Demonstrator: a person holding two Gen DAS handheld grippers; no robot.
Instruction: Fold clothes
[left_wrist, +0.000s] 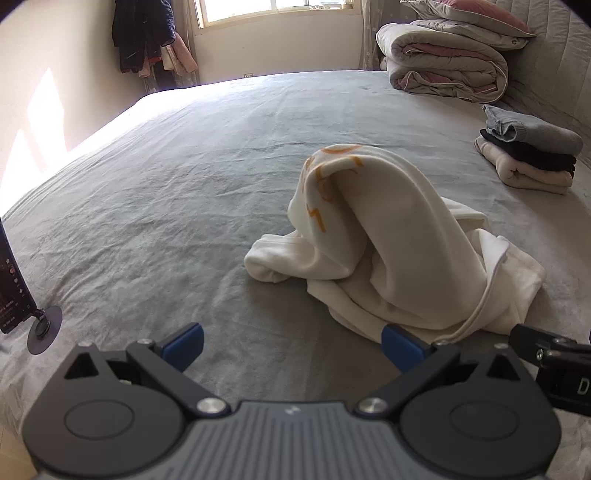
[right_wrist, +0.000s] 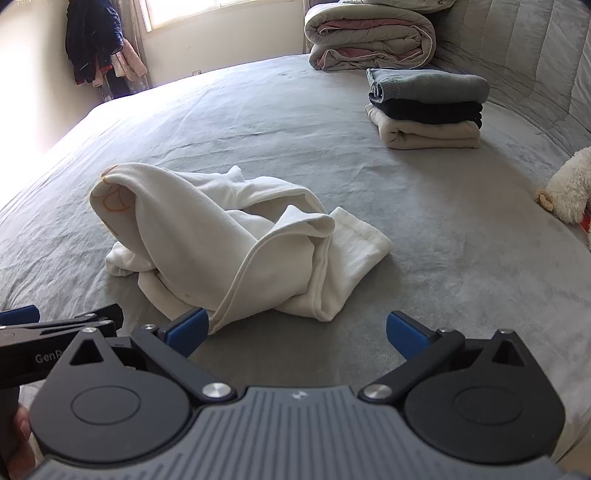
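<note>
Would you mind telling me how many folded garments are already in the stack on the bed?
3, stacked together: a grey one on top, a dark one in the middle, a cream one at the bottom. Nothing else seems hidden within.

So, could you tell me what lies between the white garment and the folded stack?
Only bare grey bedsheet separates the white garment from the folded stack, clearest in the right wrist view.

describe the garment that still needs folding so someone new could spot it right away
On the big grey bed, look near the front edge, just beyond the two open hand-held grippers. There lies a crumpled white garment with orange print on its raised hump. Unlike the folded stack of grey, dark and cream clothes near the headboard, it is a loose heap.
</note>
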